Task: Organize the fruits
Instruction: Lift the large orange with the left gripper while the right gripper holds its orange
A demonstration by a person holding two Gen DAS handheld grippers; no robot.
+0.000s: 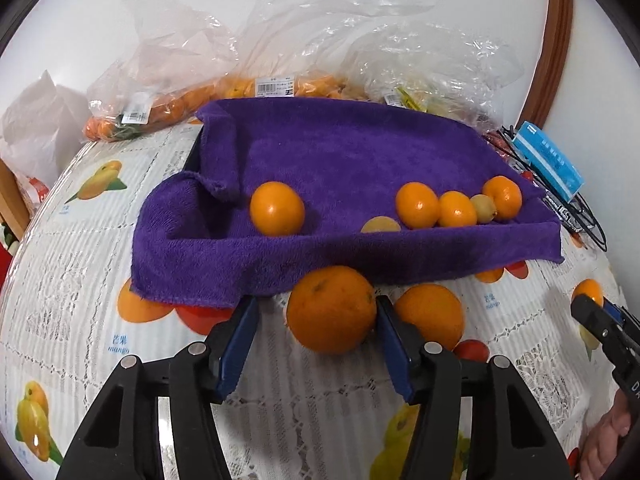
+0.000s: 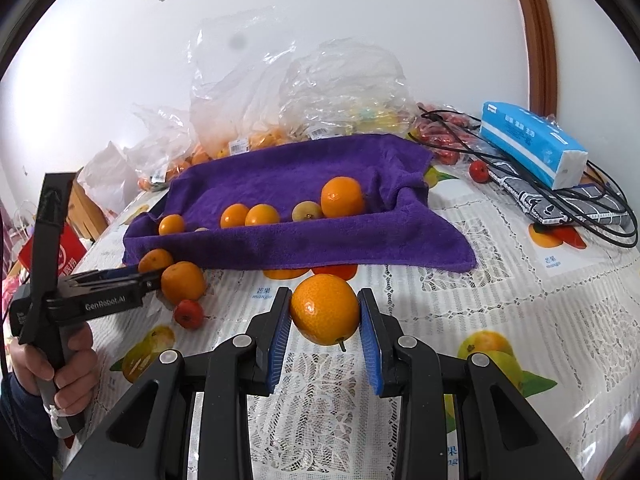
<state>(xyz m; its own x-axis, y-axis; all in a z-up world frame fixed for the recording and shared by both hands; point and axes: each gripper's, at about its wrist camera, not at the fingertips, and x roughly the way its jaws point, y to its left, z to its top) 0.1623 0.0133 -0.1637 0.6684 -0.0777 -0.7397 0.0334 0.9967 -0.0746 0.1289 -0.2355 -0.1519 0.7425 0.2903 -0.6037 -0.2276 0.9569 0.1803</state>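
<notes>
Fruit-print tablecloth (image 2: 500, 320) with purple towel (image 1: 340, 160) holding several small oranges. Left gripper (image 1: 314, 320) spread around an orange (image 1: 330, 314) on the cloth, left pad clear of it. Right gripper (image 2: 325, 312) clamps a stemmed orange (image 2: 325, 308) before the towel.

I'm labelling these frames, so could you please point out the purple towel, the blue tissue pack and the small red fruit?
purple towel (image 2: 304, 172): right wrist view, bare middle of the cloth.
blue tissue pack (image 2: 528, 140): right wrist view, its blue side face.
small red fruit (image 2: 188, 313): right wrist view, centre of its skin.
</notes>
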